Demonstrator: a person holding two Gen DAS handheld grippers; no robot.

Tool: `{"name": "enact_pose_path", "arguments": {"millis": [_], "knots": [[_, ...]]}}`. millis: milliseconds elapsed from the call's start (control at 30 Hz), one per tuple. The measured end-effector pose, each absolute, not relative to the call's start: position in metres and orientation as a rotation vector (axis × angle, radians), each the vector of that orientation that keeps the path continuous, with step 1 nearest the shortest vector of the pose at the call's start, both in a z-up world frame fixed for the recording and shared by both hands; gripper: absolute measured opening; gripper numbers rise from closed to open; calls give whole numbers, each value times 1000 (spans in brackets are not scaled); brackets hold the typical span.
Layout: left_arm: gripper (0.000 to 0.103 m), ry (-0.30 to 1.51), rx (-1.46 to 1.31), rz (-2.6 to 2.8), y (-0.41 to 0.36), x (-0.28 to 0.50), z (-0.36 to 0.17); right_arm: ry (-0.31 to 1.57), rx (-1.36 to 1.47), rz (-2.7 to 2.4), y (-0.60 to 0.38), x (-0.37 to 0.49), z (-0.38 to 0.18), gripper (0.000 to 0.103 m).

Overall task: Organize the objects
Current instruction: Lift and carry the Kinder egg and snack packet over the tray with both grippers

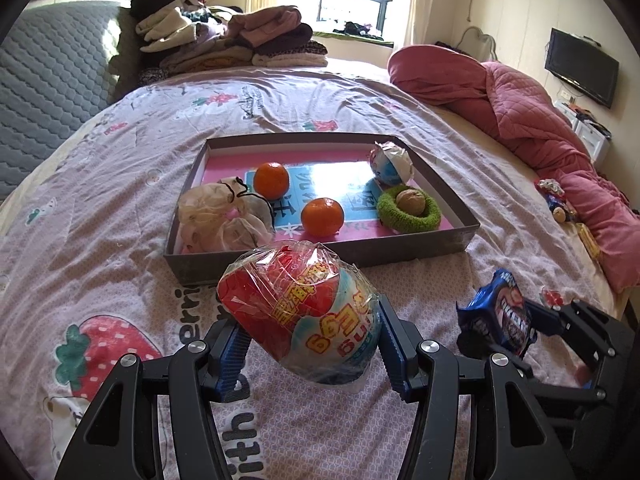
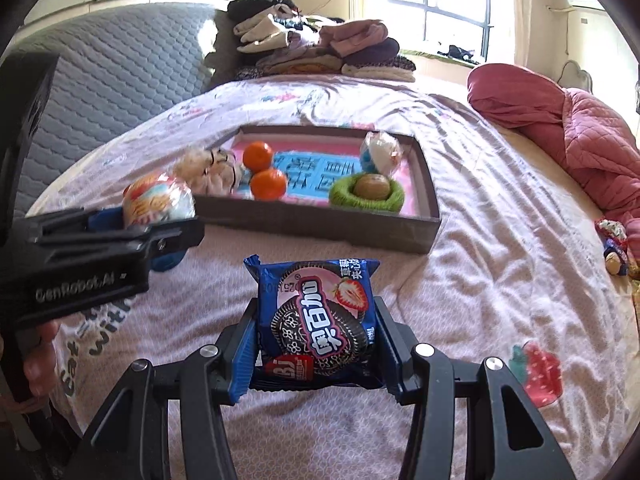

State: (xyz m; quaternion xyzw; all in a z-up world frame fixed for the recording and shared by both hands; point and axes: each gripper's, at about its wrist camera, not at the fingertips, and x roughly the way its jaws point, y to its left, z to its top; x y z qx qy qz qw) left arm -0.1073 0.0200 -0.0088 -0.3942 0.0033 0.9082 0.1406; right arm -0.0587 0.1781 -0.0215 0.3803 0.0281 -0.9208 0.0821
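My left gripper (image 1: pixel 310 344) is shut on a round snack in red, white and blue clear wrap (image 1: pixel 300 308), held above the bedspread just short of the grey shallow box (image 1: pixel 320 254). My right gripper (image 2: pixel 316 344) is shut on a blue cookie packet (image 2: pixel 318 312), also lifted off the bed. In the right wrist view the left gripper (image 2: pixel 160 236) and its wrapped snack (image 2: pixel 158 200) hover at the left by the box (image 2: pixel 320 220). Inside the box lie two oranges (image 1: pixel 272 180) (image 1: pixel 322 216), a mesh pouch (image 1: pixel 218 216), a walnut in a green ring (image 1: pixel 410 202) and another wrapped ball (image 1: pixel 390 164).
The box sits mid-bed on a pink printed cover (image 1: pixel 120 200). Folded clothes (image 1: pixel 224 40) are stacked at the far end, a red quilt (image 1: pixel 520 112) is bunched along the right. Small toys (image 1: pixel 558 200) lie by the quilt. A hand (image 2: pixel 38 364) grips the left tool.
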Motion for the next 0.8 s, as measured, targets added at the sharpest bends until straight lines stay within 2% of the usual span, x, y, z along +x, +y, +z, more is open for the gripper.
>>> {"name": "enact_pose_path", "arguments": {"millis": [800], "knots": [[60, 26, -1002, 2700, 10, -125, 43, 129, 963, -2806, 168, -95, 35, 52]]}}
